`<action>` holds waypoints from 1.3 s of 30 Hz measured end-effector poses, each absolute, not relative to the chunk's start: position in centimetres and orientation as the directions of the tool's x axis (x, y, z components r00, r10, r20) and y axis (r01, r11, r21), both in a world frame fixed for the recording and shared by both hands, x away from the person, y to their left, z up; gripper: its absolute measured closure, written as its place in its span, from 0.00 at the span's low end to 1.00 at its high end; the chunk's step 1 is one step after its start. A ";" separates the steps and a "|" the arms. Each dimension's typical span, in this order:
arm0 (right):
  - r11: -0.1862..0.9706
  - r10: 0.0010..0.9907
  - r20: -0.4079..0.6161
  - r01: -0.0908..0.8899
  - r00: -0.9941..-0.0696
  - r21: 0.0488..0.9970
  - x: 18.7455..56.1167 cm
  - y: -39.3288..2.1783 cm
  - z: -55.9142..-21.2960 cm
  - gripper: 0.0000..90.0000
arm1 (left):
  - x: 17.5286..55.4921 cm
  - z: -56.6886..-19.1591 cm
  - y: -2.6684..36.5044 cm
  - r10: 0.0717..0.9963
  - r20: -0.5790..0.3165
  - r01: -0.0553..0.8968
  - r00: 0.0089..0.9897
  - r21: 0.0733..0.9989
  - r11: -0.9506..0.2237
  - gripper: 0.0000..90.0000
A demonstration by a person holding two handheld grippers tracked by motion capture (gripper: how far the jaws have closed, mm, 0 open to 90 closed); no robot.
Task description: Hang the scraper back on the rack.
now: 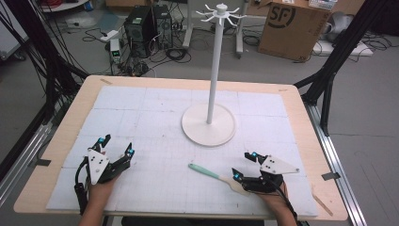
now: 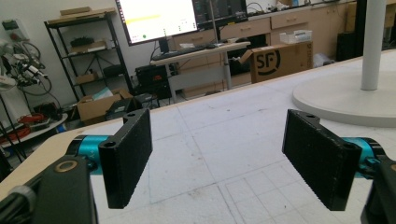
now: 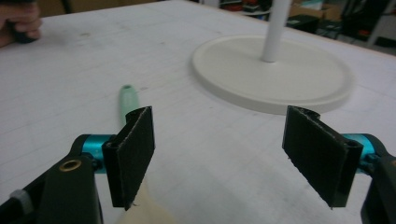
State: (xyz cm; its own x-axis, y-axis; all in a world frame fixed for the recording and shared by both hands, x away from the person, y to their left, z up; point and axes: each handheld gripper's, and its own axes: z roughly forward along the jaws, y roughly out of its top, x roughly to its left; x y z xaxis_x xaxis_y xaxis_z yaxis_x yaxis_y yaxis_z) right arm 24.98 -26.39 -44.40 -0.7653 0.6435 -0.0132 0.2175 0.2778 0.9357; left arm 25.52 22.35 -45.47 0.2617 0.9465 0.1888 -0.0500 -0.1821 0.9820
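Observation:
A spatula with a mint-green handle and a cream head lies flat on the white mat near the front edge. My right gripper stands open just right of its head. In the right gripper view the spatula runs under the left jaw, and nothing lies between the pads of the right gripper. My left gripper rests open at the front left, with bare mat between the jaws of the left gripper. A white stand with hooks on top rises from a round base mid-table.
The stand's base lies just beyond my right gripper, and the same base is to the right of my left one. The person's other hand is far left. Behind the table are a cardboard box and computer towers.

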 end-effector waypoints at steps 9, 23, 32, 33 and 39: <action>0.404 0.572 -0.043 0.236 -0.819 0.884 25.1 -24.2 -44.6 0.32 | 25.5 -45.5 22.4 0.946 0.190 -0.050 0.261 0.982 -0.183 0.28; 0.517 0.496 -0.042 0.255 -0.867 0.817 25.4 -22.3 -44.8 0.41 | 25.5 -45.5 22.3 0.947 0.188 -0.050 0.261 0.982 -0.181 0.28; 0.547 0.481 -0.052 0.253 -0.875 0.798 25.4 -21.9 -44.9 0.47 | 25.5 -45.5 22.3 0.946 0.190 -0.050 0.261 0.982 -0.183 0.28; 0.552 0.479 -0.053 0.254 -0.876 0.794 25.4 -21.9 -44.9 0.47 | 25.5 -45.5 22.3 0.946 0.189 -0.050 0.262 0.982 -0.182 0.28; 0.567 0.468 -0.056 0.251 -0.882 0.784 25.5 -21.8 -45.0 0.52 | 25.5 -45.5 22.3 0.946 0.190 -0.051 0.262 0.982 -0.183 0.28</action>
